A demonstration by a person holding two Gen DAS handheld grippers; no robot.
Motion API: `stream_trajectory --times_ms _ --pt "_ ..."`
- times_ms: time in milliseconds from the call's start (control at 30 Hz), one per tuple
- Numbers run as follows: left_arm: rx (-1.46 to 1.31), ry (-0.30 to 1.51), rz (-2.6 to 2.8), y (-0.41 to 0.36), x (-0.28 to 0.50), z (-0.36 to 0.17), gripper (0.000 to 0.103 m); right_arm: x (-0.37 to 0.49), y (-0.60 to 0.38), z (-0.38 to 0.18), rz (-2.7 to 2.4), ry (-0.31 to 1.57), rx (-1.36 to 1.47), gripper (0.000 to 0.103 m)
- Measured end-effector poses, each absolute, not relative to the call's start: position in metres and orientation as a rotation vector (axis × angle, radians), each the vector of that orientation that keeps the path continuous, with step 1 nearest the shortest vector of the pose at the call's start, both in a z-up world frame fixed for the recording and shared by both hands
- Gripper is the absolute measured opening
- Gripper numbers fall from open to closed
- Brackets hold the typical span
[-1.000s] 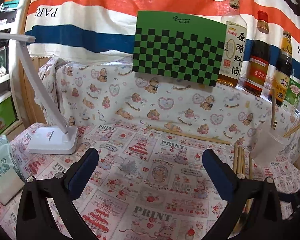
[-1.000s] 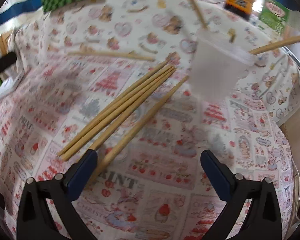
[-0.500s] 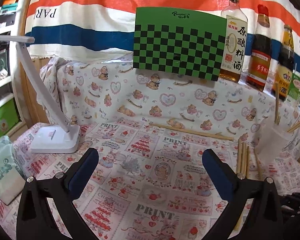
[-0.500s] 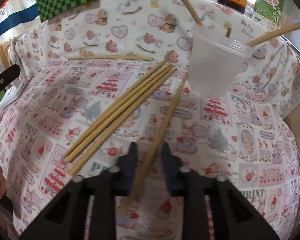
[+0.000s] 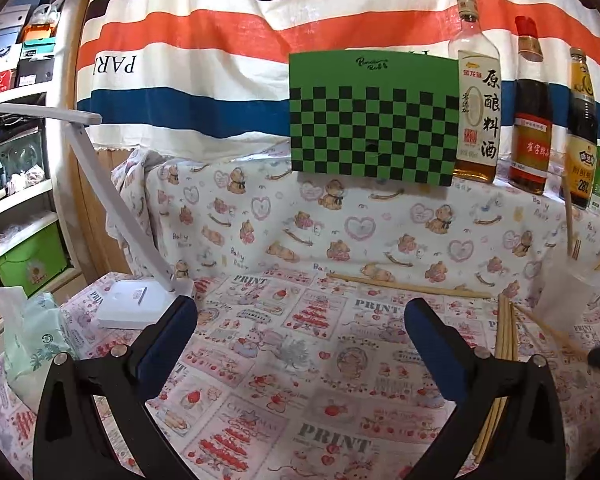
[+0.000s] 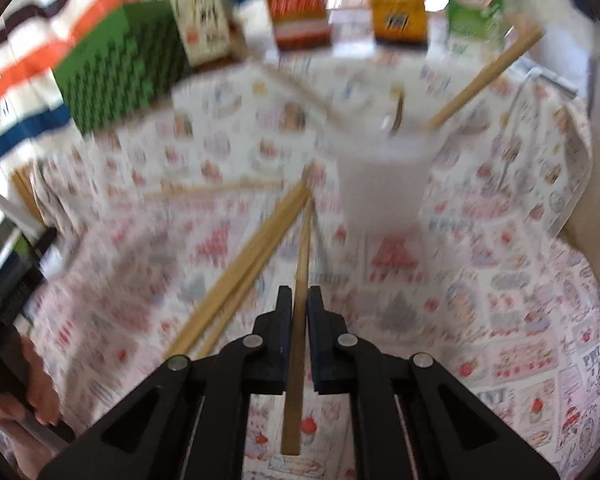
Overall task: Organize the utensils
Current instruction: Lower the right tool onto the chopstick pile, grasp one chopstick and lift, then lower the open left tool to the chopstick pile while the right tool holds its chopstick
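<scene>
My right gripper (image 6: 299,300) is shut on a wooden chopstick (image 6: 302,256), which runs from between the pads toward a translucent plastic cup (image 6: 384,184). That cup holds several chopsticks (image 6: 484,76) leaning out of it. Three more chopsticks (image 6: 240,272) lie bundled on the printed cloth left of the held one, and a single one (image 6: 216,189) lies crosswise farther back. My left gripper (image 5: 300,322) hangs open over the cloth with nothing between its fingers. In the left wrist view the cup (image 5: 564,294) stands at the far right, the bundle (image 5: 506,328) beside it, the crosswise chopstick (image 5: 408,286) near the back.
A white desk lamp (image 5: 128,308) stands at the left, a tissue pack (image 5: 32,340) near it. A green checkered board (image 5: 374,120) and three sauce bottles (image 5: 530,120) line the raised back ledge. A hand (image 6: 40,392) shows at the left edge of the right wrist view.
My right gripper went from open to shut around one chopstick and lifted it, swinging it toward the cup. The left gripper tilted up a little and stayed open.
</scene>
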State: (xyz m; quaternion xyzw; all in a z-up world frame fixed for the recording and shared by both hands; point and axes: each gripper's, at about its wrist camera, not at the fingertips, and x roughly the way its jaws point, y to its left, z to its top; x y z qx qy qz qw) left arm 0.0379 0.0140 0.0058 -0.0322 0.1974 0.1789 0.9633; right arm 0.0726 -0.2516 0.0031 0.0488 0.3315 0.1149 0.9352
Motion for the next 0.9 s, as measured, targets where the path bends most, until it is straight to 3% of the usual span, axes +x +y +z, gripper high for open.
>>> stream_trajectory --times_ms 200,767,800,867,900 --pt "-0.061 0.392 0.356 0.012 0.038 0.007 0.103 0.054 -0.257 0.029 0.228 0.504 0.11 0.006" --pt "-0.127 0.446 0.205 0.013 0.042 0.006 0.103 0.031 -0.283 0.052 0.265 0.307 0.235 0.006" --pt "-0.145 0.465 0.158 0.013 0.044 0.005 0.101 0.029 -0.284 0.053 0.262 0.297 0.237 0.006" --pt "-0.183 0.532 0.011 0.011 0.05 0.001 0.071 0.026 -0.284 0.055 0.246 0.276 0.228 0.006" --pt "-0.204 0.561 -0.043 0.009 0.054 -0.002 0.068 0.026 -0.284 0.055 0.241 0.273 0.223 0.006"
